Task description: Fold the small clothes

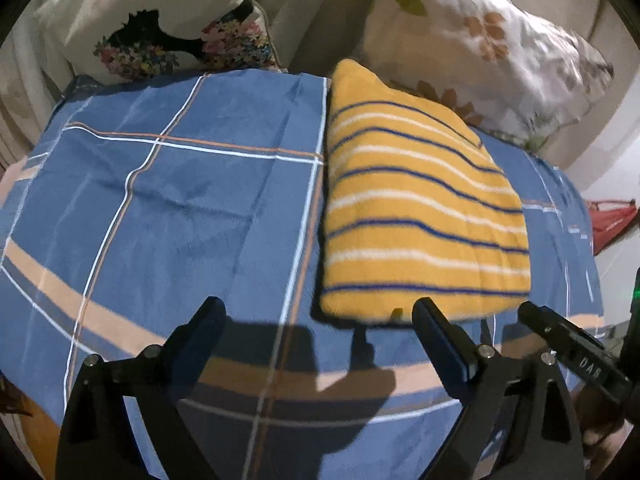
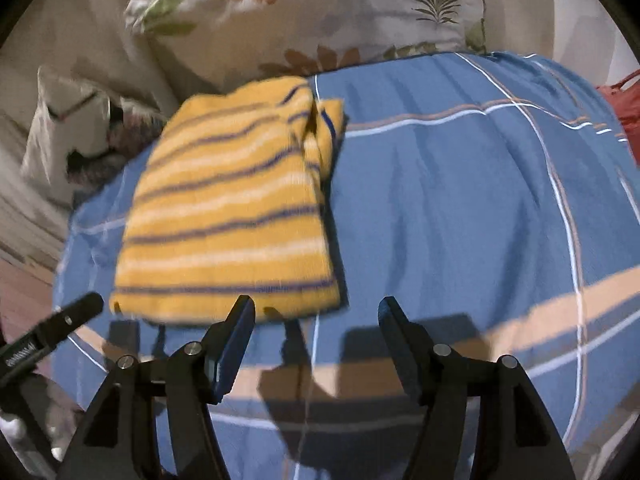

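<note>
A folded yellow garment (image 1: 420, 220) with blue and white stripes lies flat on the blue checked bedspread (image 1: 160, 200). My left gripper (image 1: 319, 306) hangs open just short of the garment's near edge, its right finger over that edge and nothing between the fingers. In the right wrist view the same garment (image 2: 228, 216) lies ahead and to the left on the bedspread (image 2: 460, 200). My right gripper (image 2: 317, 304) is open beside the garment's near right corner and holds nothing. One finger of each gripper shows at the edge of the other's view.
Flowered pillows (image 1: 500, 52) (image 1: 160, 20) lean along the head of the bed, and one pillow (image 2: 320, 12) fills the top of the right wrist view. A red object (image 1: 612, 220) (image 2: 624, 112) sits past the bed's right edge.
</note>
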Demonstrator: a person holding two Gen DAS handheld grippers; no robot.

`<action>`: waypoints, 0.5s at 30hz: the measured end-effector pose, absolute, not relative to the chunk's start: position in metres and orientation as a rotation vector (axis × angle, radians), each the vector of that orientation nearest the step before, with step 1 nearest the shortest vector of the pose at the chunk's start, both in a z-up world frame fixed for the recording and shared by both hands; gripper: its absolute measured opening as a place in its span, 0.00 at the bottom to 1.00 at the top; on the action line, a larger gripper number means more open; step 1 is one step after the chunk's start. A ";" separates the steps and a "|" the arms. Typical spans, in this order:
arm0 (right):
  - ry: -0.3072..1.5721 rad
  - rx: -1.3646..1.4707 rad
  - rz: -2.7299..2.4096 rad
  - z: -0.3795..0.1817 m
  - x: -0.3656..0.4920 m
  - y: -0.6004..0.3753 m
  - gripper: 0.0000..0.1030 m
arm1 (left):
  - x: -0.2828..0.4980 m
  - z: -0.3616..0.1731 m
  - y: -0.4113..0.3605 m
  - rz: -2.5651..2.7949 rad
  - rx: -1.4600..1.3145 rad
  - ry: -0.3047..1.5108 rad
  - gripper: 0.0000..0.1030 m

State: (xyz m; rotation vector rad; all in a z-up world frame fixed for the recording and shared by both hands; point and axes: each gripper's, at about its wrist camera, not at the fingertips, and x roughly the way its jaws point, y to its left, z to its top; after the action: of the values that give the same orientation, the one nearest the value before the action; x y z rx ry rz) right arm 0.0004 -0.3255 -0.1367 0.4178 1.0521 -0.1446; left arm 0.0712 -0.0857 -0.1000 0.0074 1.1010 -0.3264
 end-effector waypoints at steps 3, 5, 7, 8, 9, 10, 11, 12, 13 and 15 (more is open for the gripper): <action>1.044 0.336 -0.135 -0.132 -0.009 -0.311 0.67 | 0.051 -0.102 -0.092 -0.341 0.038 1.098 0.91; 1.038 0.265 -0.144 -0.129 -0.015 -0.303 0.67 | 0.039 -0.103 -0.096 -0.348 0.049 1.097 0.91; 1.027 0.230 -0.151 -0.126 -0.023 -0.301 0.67 | 0.029 -0.102 -0.099 -0.357 0.053 1.094 0.91; 1.024 0.225 -0.153 -0.124 -0.028 -0.301 0.67 | 0.022 -0.101 -0.100 -0.357 0.056 1.087 0.91; 1.024 0.221 -0.155 -0.124 -0.032 -0.301 0.67 | 0.017 -0.099 -0.101 -0.358 0.059 1.079 0.91; 1.023 0.220 -0.159 -0.124 -0.037 -0.301 0.67 | 0.012 -0.096 -0.101 -0.359 0.063 1.070 0.91; 1.021 0.218 -0.163 -0.123 -0.041 -0.301 0.67 | 0.007 -0.092 -0.102 -0.355 0.068 1.056 0.91; 1.018 0.215 -0.165 -0.122 -0.045 -0.301 0.67 | 0.004 -0.090 -0.103 -0.351 0.072 1.042 0.91; 1.016 0.213 -0.166 -0.121 -0.046 -0.300 0.67 | 0.000 -0.086 -0.103 -0.348 0.075 1.025 0.91; 1.005 0.206 -0.170 -0.118 -0.052 -0.299 0.67 | -0.008 -0.077 -0.101 -0.342 0.078 0.992 0.91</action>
State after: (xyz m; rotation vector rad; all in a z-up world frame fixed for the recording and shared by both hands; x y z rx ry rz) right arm -0.0524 -0.2989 -0.1177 0.2059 1.0052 -0.1704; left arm -0.0081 -0.1007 -0.0774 0.0776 0.9918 -0.3417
